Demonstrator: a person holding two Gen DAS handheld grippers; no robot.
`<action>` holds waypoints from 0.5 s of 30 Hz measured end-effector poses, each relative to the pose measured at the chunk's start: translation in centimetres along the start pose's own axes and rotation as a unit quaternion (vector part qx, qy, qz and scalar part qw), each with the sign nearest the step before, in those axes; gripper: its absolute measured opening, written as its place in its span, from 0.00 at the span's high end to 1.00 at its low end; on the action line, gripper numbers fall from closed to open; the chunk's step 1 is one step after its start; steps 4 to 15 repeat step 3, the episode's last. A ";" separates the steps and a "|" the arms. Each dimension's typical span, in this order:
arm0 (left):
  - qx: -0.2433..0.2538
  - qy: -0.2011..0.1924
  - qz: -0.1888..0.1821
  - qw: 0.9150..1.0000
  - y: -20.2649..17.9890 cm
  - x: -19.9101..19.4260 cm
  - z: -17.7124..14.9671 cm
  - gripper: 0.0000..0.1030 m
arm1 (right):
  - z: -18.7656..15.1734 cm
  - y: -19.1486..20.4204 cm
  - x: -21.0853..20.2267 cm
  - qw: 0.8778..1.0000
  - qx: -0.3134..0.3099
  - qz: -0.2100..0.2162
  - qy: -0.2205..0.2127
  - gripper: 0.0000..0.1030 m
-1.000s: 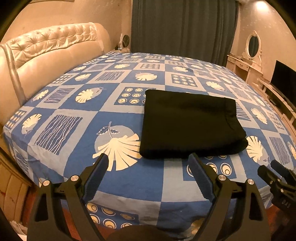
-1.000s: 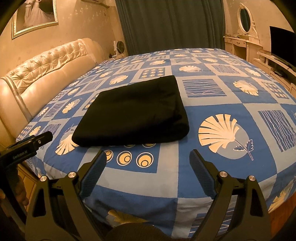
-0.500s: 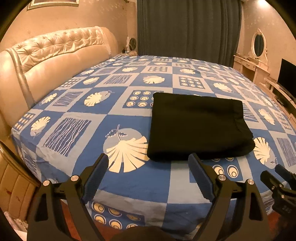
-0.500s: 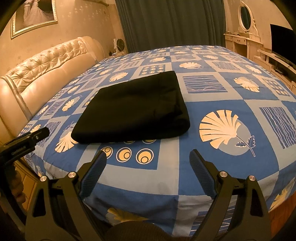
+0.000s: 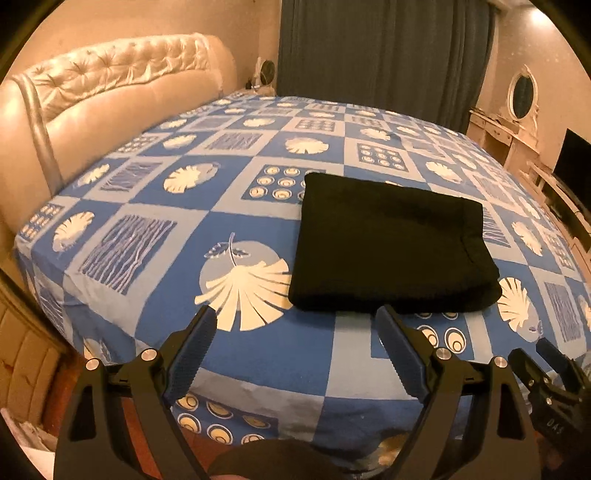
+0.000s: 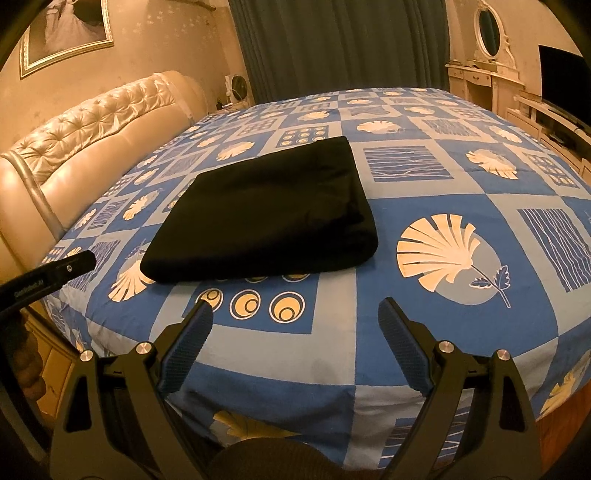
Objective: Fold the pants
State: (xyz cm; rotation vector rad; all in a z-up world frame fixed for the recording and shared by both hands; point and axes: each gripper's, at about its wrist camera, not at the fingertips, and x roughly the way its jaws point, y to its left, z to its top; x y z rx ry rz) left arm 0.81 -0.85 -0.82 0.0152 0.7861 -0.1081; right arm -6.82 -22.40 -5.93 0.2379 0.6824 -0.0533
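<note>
1. One pair of black pants [image 5: 391, 247], folded into a flat rectangle, lies centre frame on the blue patterned bedsheet [image 5: 258, 369].
2. Left gripper [image 5: 295, 317], lower frame: spread wide, grasping nothing, touching nothing.
3. Right gripper [image 6: 293, 314], lower frame: equally spread, empty, short of the pants.

I see both feeds dim and amber-tinted, lit by a warm ceiling spot [image 5: 538, 16] at upper right. The folded black fabric pants [image 5: 391, 243] lose all detail. Fisheye bends the edges; corners vignette black, slightly soft.
</note>
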 end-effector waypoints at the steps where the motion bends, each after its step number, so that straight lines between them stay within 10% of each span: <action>1: 0.001 0.001 0.002 1.000 0.0 0.1 0.0 0.16 | 0.0 -0.1 0.0 1.000 0.001 0.000 0.001 0.12; 15: 0.004 -0.002 0.004 1.000 -0.1 0.0 0.0 0.16 | -0.1 -0.3 0.0 1.000 0.005 0.001 0.003 0.12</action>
